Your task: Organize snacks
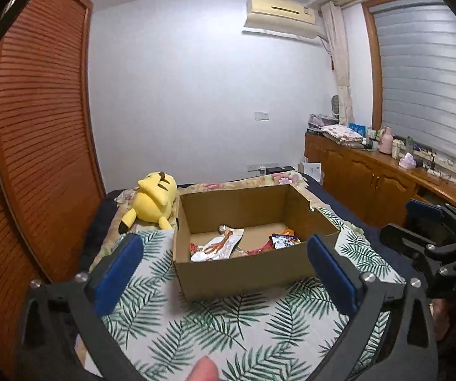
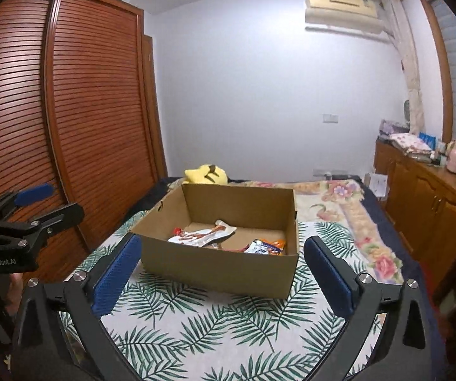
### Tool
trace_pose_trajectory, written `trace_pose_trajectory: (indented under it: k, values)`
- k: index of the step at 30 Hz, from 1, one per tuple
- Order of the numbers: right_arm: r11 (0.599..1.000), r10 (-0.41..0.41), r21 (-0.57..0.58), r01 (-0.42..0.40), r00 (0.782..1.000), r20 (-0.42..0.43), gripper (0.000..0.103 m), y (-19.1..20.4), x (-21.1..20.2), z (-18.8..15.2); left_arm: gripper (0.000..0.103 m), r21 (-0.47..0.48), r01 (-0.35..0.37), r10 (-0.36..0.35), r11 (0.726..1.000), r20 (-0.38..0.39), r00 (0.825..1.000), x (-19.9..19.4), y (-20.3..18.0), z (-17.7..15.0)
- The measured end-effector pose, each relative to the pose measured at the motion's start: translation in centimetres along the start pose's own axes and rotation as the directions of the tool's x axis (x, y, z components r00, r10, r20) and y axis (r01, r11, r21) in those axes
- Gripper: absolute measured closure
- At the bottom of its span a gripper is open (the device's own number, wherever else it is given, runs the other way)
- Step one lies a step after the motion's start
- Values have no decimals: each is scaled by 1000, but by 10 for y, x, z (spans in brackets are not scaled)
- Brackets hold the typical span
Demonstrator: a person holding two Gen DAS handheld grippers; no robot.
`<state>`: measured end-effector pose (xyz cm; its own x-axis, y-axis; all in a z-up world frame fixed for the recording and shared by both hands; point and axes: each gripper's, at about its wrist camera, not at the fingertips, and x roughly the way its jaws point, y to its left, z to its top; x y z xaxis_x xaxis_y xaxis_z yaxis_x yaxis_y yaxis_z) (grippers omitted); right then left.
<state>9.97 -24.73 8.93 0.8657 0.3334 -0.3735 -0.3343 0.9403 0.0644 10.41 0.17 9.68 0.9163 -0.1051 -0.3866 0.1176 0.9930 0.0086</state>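
The task looks nearly done: no loose snacks show on the bed [image 2: 228, 333]. The box [image 2: 218, 270] sits mid-bed, holding a white packet [image 2: 202, 236] at left and an orange-blue packet [image 2: 266, 247] at right. Both the left hand-held gripper [image 1: 224, 273] and the right hand-held gripper [image 2: 223, 274] hover near it, jaws spread wide, grasping nothing.

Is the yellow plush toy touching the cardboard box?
Cannot tell. In the left wrist view the yellow plush toy lies right beside the cardboard box corner with no plain gap or contact; in the right wrist view the box hides it.
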Motion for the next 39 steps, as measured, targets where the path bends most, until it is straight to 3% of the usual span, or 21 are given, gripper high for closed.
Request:
trace_pose_trajectory:
  k: [16,39]
  values:
    - [997,-81,4,81,994,69,0,16,-50,-22,0,-41,-54,55,998,8,998,-39,3,-32]
    - [995,-101,13,100,993,64,0,11,-54,-32,0,-48,-79,78,996,-15,997,-40,13,-49]
